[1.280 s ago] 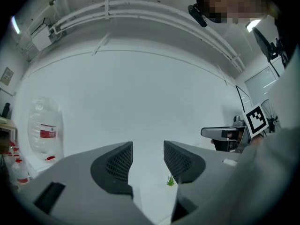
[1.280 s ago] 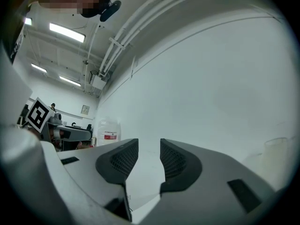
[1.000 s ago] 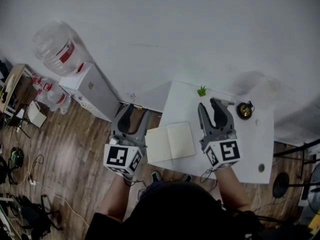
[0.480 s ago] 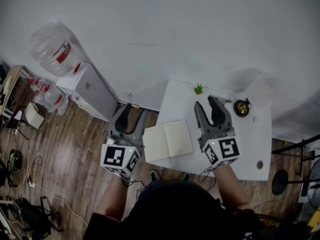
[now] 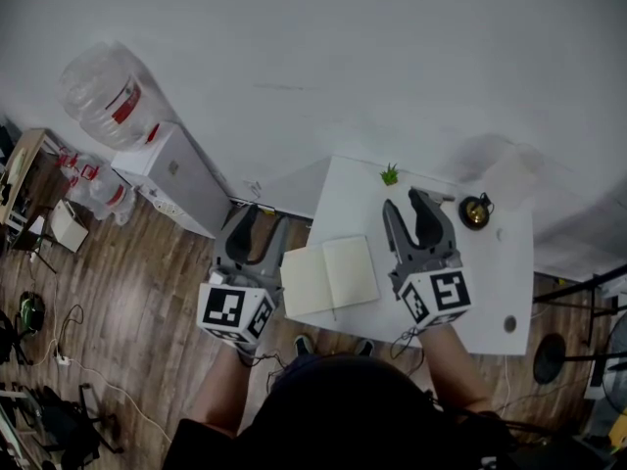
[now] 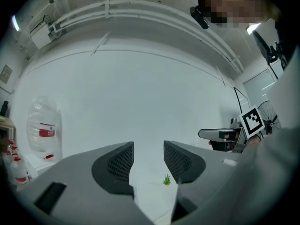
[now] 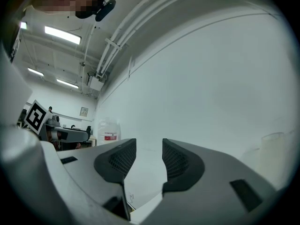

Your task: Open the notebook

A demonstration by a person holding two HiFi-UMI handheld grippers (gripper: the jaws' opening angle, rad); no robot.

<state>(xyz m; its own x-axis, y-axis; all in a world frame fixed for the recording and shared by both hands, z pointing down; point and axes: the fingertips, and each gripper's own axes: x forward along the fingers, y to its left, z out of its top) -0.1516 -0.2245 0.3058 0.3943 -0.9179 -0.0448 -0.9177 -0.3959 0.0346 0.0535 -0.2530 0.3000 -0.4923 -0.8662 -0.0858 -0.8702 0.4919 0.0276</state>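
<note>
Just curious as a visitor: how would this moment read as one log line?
notebook: open on table | left gripper: open, empty | right gripper: open, empty

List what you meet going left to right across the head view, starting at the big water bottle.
water bottle → white cabinet → left gripper → notebook → right gripper → small dark round object

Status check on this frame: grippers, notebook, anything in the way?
Left gripper open, empty, off table's left edge. Right gripper open, empty, right of notebook. Notebook lies open on table. Nothing blocking it.
</note>
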